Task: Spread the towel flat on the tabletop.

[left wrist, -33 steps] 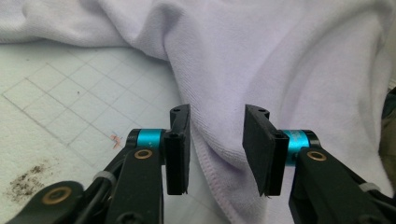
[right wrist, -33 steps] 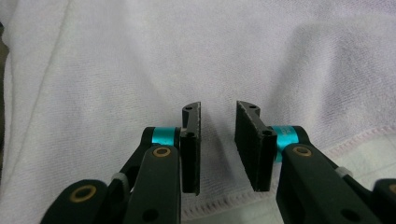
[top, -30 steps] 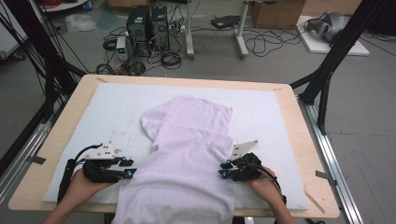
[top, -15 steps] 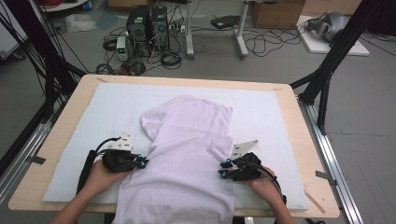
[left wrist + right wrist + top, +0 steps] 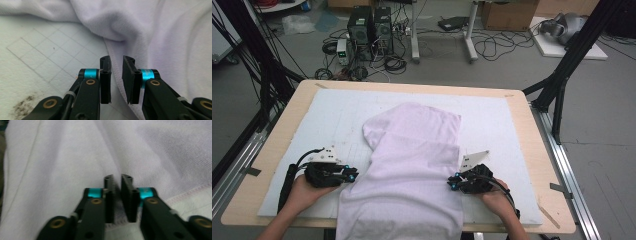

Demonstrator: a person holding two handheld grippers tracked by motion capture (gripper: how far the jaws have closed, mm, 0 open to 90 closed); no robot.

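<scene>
A pale lilac garment (image 5: 412, 165) lies spread on the white mat (image 5: 327, 115), and its lower end hangs over the table's near edge. My left gripper (image 5: 354, 173) sits at the garment's left edge. Its jaws (image 5: 116, 60) have just been opening and stand a little apart, with the stitched hem (image 5: 113, 53) running between them, not pinched. My right gripper (image 5: 452, 183) is at the garment's right edge. Its jaws (image 5: 116, 177) have just closed, and a raised ridge of the fabric (image 5: 117, 167) is pinched between them.
The mat covers most of a wooden table (image 5: 532, 150). Black frame posts (image 5: 562, 75) stand at both sides. On the floor behind the table are computer boxes (image 5: 367, 25) and cables. The mat has a dark smudge (image 5: 23, 106) near my left gripper.
My left gripper has edged a little closer to the garment's left edge. The right gripper and the garment lie as before.
</scene>
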